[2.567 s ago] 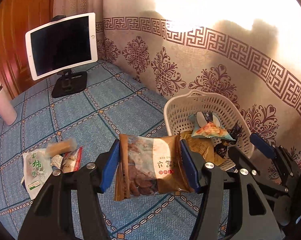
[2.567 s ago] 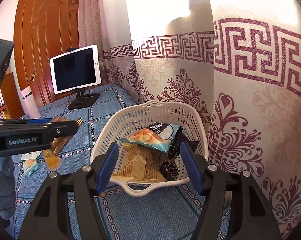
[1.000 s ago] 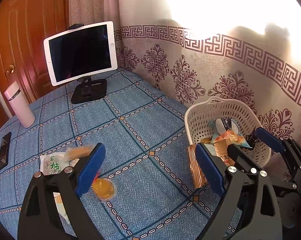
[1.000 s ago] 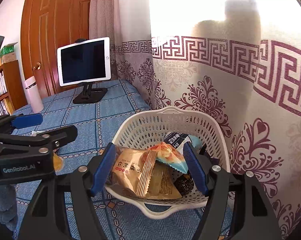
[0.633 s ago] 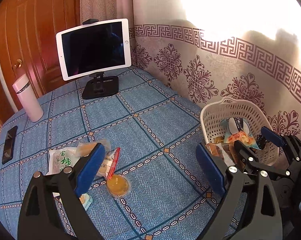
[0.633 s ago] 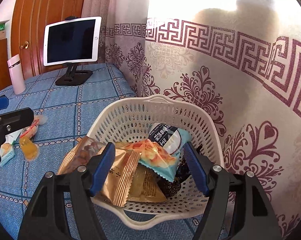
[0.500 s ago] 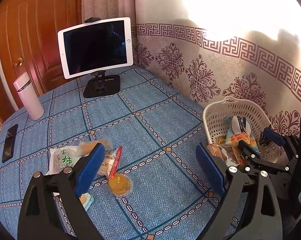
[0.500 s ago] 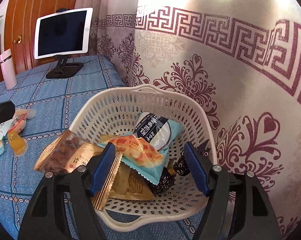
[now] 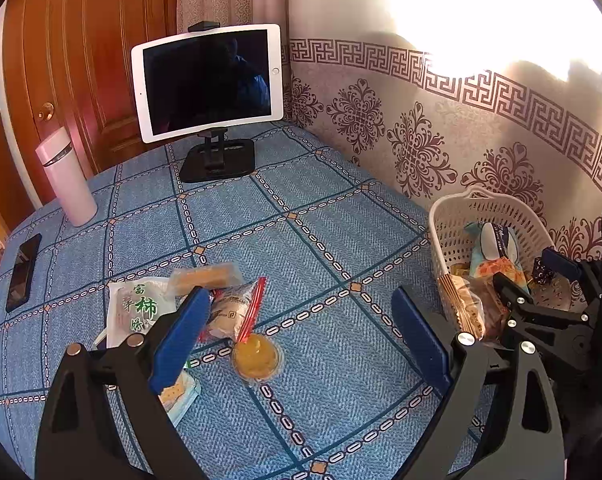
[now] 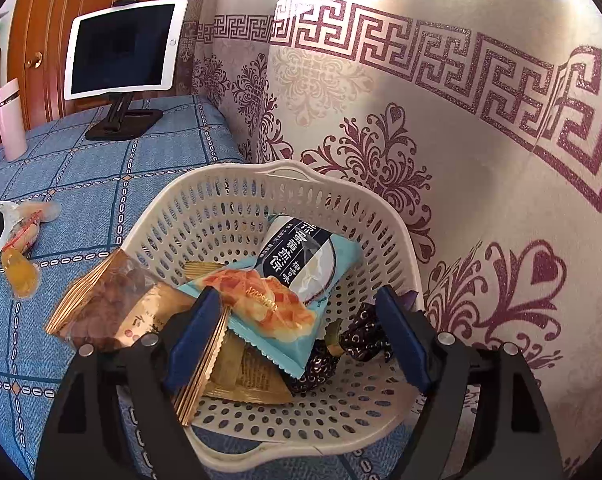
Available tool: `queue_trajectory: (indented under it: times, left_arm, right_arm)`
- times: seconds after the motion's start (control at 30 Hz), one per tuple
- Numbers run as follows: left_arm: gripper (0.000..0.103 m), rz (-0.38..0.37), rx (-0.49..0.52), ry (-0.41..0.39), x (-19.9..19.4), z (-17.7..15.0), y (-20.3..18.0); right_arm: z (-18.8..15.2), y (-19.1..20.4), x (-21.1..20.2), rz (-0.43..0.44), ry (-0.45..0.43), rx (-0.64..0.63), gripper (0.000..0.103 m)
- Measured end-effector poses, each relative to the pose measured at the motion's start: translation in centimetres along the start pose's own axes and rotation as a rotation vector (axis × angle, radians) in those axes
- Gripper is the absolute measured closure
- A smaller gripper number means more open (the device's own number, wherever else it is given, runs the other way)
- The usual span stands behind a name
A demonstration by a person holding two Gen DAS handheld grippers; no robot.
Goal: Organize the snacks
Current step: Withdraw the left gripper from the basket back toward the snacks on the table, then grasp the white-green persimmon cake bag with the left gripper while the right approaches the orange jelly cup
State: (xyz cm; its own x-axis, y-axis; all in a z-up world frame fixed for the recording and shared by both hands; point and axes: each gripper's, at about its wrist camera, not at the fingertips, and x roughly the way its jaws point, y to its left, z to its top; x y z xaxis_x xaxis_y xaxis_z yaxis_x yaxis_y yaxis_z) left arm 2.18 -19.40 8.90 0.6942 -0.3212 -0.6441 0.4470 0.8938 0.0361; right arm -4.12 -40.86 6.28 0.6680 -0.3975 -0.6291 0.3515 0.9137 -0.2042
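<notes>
A white basket (image 10: 229, 184) stands against the patterned curtain. In it lie a light blue packet (image 10: 301, 256), dark wrapped sweets (image 10: 361, 344) and gold wrappers. A gold nut packet (image 10: 113, 304) lies draped over the basket's left rim, partly under my left finger. My right gripper (image 10: 297, 296) hovers over the basket with its jaws opening; its pads press on nothing. In the left wrist view my left gripper (image 9: 299, 300) is open and empty above the blue cloth. Below it lie a jelly cup (image 9: 257, 356), a red-zip bag (image 9: 237, 308) and a green-lettered packet (image 9: 139, 308). The basket (image 9: 485, 196) and right gripper (image 9: 531, 274) sit at right.
A tablet on a black stand (image 9: 209, 80) is at the table's far side, with a pink bottle (image 9: 67, 176) and a dark phone (image 9: 23, 272) to the left. A biscuit bar (image 9: 205, 276) and a small pale blue packet (image 9: 181, 394) lie among the loose snacks. A wooden door is behind.
The gold nut packet went from my left gripper to my right, then onto the basket's rim as the right jaws widened. My left gripper drew away from the basket towards the loose snacks.
</notes>
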Motion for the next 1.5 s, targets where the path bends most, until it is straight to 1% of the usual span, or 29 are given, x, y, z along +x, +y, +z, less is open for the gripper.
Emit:
queue_trajectory:
  times: [0.17, 0.27, 0.43, 0.5, 0.63, 0.7, 0.77, 0.83, 0.9, 1.07, 1.13, 1.23, 1.3, 1.5]
  left_arm:
    - [0.01, 0.004, -0.006, 0.025, 0.6, -0.6, 0.5]
    - [0.01, 0.001, -0.002, 0.035, 0.7, -1.0, 0.5]
    - [0.01, -0.002, -0.012, 0.039, 0.7, -1.2, 0.9]
    - [0.01, -0.002, -0.02, 0.038, 0.7, -1.2, 1.2]
    - [0.01, 0.0, -0.035, 0.035, 0.5, -1.2, 1.7]
    - [0.01, 0.002, -0.039, 0.033, 0.4, -1.2, 2.0]
    - [0.01, 0.004, -0.045, 0.032, 0.2, -1.3, 2.4]
    - [0.01, 0.006, -0.053, 0.031, 0.2, -1.4, 2.7]
    - [0.01, 0.008, -0.061, 0.03, 0.1, -1.4, 3.1]
    - [0.01, 0.012, -0.077, 0.027, -0.1, -1.6, 3.9]
    - [0.01, 0.014, -0.085, 0.028, 0.0, -1.6, 4.2]
    - [0.01, 0.016, -0.096, 0.031, 0.1, -1.7, 4.6]
    - [0.01, 0.019, -0.103, 0.032, 0.1, -1.7, 5.0]
    - [0.01, 0.042, -0.141, 0.023, -0.3, -1.9, 7.1]
  right_arm:
    - [0.2, -0.3, 0.5, -0.008, 0.009, -0.001, 0.02]
    - [0.1, -0.2, -0.4, -0.005, -0.025, -0.008, 0.02]
    - [-0.5, 0.2, -3.7, 0.064, -0.087, -0.02, 0.02]
    - [-0.7, 0.6, -4.7, 0.096, -0.097, -0.025, 0.02]
    - [-1.2, 1.6, -5.9, 0.19, -0.094, -0.037, 0.02]
    - [-1.3, 2.5, -6.1, 0.2, -0.097, -0.072, 0.02]
    - [-1.4, 3.3, -5.9, 0.189, -0.092, -0.103, 0.02]
    - [-1.3, 3.5, -5.2, 0.168, -0.077, -0.103, 0.02]
    - [-1.2, 3.1, -4.1, 0.142, -0.057, -0.072, 0.02]
    - [-0.4, 1.3, -1.8, 0.112, -0.011, 0.019, 0.02]
    - [-0.2, 1.2, -1.1, 0.09, 0.0, 0.021, 0.02]
    - [0.1, 1.2, -0.6, 0.084, 0.014, 0.03, 0.02]
    - [0.3, 1.2, -0.9, 0.092, -0.002, 0.037, 0.02]
    - [0.5, 1.9, -3.1, 0.171, -0.085, 0.045, 0.02]
